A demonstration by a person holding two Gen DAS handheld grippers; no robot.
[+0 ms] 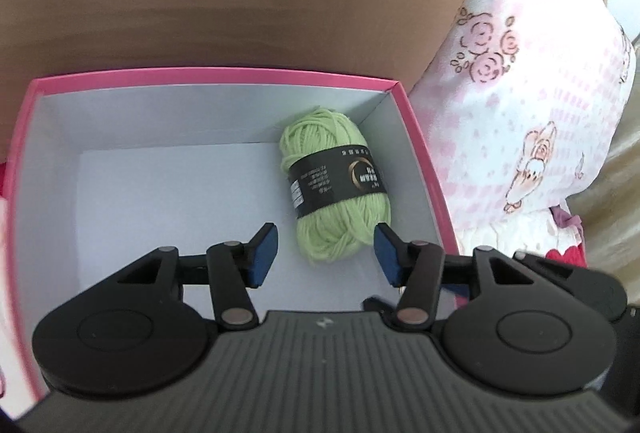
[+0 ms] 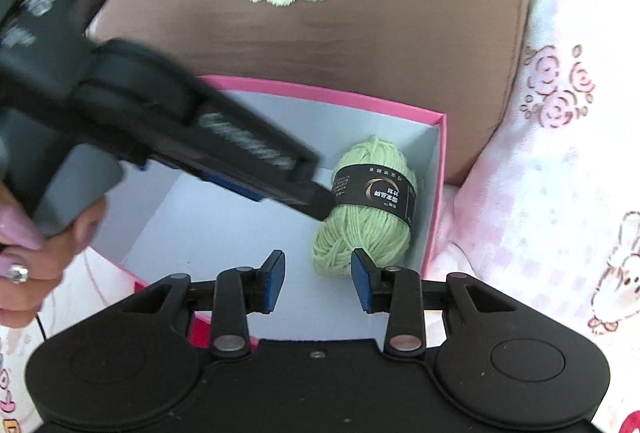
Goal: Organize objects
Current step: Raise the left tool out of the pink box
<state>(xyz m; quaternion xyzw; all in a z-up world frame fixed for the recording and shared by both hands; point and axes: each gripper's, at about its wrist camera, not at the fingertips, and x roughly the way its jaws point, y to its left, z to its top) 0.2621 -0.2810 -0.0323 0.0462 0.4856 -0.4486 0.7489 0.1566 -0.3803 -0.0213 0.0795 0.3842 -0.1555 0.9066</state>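
A ball of light green yarn (image 1: 334,189) with a black paper band lies on the white floor of a pink-rimmed box (image 1: 224,73), near its right wall. My left gripper (image 1: 325,245) hangs over the near end of the yarn, open, its blue pads on either side and not pressing on it. In the right wrist view the left gripper (image 2: 316,199) comes in from the upper left, held by a hand (image 2: 24,253), its tip beside the yarn (image 2: 368,205). My right gripper (image 2: 318,265) is over the near edge of the box (image 2: 332,95), its pads apart with nothing between them.
A brown cushion (image 2: 320,33) with a cream embroidered outline stands right behind the box. A pink and white flowered cloth (image 2: 560,173) covers the surface to the right. The left part of the box floor (image 1: 160,201) is bare.
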